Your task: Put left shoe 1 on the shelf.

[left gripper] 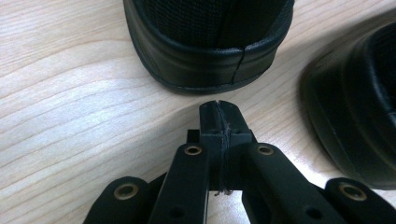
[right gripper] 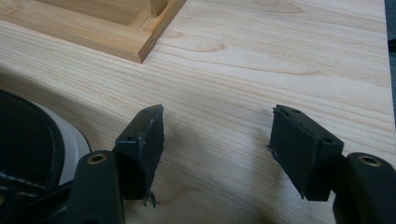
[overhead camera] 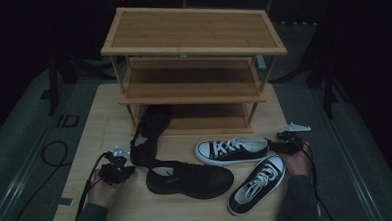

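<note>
High view first, going left to right: your left gripper (overhead camera: 117,170) sits low on the table (overhead camera: 99,109), just beside the heel of the black shoe (overhead camera: 146,135) whose toe pokes under the bottom shelf of the wooden rack (overhead camera: 194,60). In the left gripper view the jaws are pressed together with nothing between them, and the heel of that shoe (left gripper: 210,42) is just ahead of the tips, close but not touching. So no grab yet, you've basically closed on air.

Next over is the second black shoe (overhead camera: 189,178), lying flat near the front of the table, toe pointing right. Then the two black-and-white sneakers: one (overhead camera: 232,150) lying sideways in front of the rack, the other (overhead camera: 257,184) angled toward the front edge.

Your right gripper (overhead camera: 280,146) rests by the heel of the sideways sneaker, jaws spread wide over bare wood in the right gripper view, with the sneaker's white rubber edge (right gripper: 70,140) off beside one jaw.

My read: you're at the very start of putting shoes on the rack, all shelves bare. For the next move, I'd open the left jaws, get one inside the heel collar, then pinch and lift.
</note>
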`<action>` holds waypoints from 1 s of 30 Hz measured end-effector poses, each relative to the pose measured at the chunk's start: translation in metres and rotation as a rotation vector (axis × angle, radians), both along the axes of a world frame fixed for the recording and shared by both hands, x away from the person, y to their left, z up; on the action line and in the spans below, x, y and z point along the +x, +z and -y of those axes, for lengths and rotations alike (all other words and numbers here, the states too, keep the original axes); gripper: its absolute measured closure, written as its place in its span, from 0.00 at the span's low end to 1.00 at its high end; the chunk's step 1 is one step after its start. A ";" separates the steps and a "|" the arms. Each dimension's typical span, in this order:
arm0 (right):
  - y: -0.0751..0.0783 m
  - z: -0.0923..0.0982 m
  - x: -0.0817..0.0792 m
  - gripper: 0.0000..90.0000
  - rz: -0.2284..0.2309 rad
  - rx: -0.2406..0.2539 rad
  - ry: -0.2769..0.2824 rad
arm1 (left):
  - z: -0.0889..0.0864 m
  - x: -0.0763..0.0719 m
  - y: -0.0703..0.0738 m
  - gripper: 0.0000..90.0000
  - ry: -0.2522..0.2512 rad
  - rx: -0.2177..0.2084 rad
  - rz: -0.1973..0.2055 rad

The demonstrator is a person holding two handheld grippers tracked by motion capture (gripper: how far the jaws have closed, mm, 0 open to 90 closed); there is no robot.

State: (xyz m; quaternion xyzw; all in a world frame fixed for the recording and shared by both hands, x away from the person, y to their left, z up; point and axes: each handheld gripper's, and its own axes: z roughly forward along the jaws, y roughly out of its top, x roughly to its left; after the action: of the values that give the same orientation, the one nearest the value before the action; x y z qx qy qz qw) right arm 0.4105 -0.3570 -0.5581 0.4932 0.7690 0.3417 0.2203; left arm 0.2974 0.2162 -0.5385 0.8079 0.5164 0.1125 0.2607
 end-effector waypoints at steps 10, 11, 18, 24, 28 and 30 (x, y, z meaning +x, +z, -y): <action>0.000 0.000 0.000 0.39 0.001 0.000 0.000 | 0.009 0.006 0.001 0.98 -0.011 0.031 0.006; 0.000 0.000 0.000 0.39 0.000 0.000 0.000 | 0.010 0.007 0.001 0.98 -0.007 0.031 0.006; 0.000 0.000 0.000 0.39 0.000 0.000 0.000 | 0.012 0.016 0.005 0.96 0.016 0.025 0.029; 0.000 0.000 0.000 0.39 0.000 0.000 0.000 | 0.019 0.023 0.012 0.96 0.010 0.024 0.057; 0.000 0.000 0.000 0.39 0.000 0.000 0.000 | 0.025 0.027 0.015 0.96 0.000 0.033 0.066; 0.000 0.000 0.000 0.39 0.000 0.001 0.000 | 0.028 0.029 0.015 0.96 0.000 0.043 0.071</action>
State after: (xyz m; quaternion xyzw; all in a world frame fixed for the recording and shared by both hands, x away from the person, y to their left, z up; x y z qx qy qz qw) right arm 0.4105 -0.3571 -0.5581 0.4932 0.7690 0.3419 0.2200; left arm 0.3263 0.1882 -0.5231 0.8089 0.5041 0.1522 0.2616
